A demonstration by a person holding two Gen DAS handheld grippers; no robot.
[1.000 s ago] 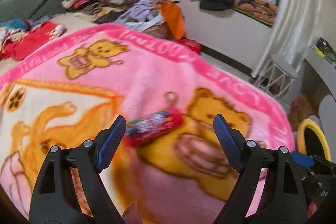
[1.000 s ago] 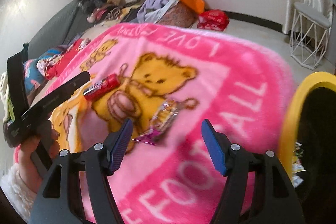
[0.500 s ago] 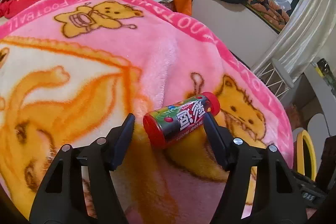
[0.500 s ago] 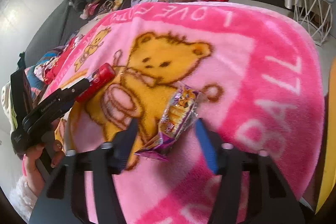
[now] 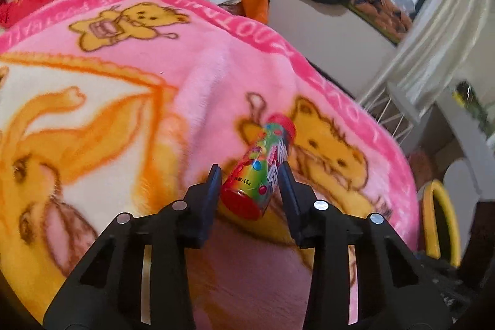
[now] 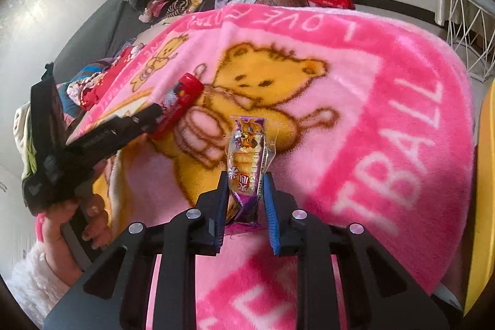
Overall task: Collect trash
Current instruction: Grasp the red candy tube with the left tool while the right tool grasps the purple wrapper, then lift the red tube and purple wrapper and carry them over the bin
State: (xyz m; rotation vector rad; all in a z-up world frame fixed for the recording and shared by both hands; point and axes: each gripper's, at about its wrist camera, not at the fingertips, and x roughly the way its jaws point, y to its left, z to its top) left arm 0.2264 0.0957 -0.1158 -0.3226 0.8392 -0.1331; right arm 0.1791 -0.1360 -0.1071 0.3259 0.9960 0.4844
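left tool (image 5: 250,172): jaws closing around candy tube (image 5: 259,172) lying on pink blanket (image 5: 216,73) | right tool (image 6: 246,180): closing on snack wrapper (image 6: 247,163), same blanket | tube likely light, stiff, slick, so grip mid-body | wrapper flimsy, crinkly, so pinch its lower end

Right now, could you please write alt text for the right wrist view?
The right hand-held gripper is closing on a purple wrapper standing on a pink bear blanket. At left, a hand holds the left hand-held gripper around a red tube.
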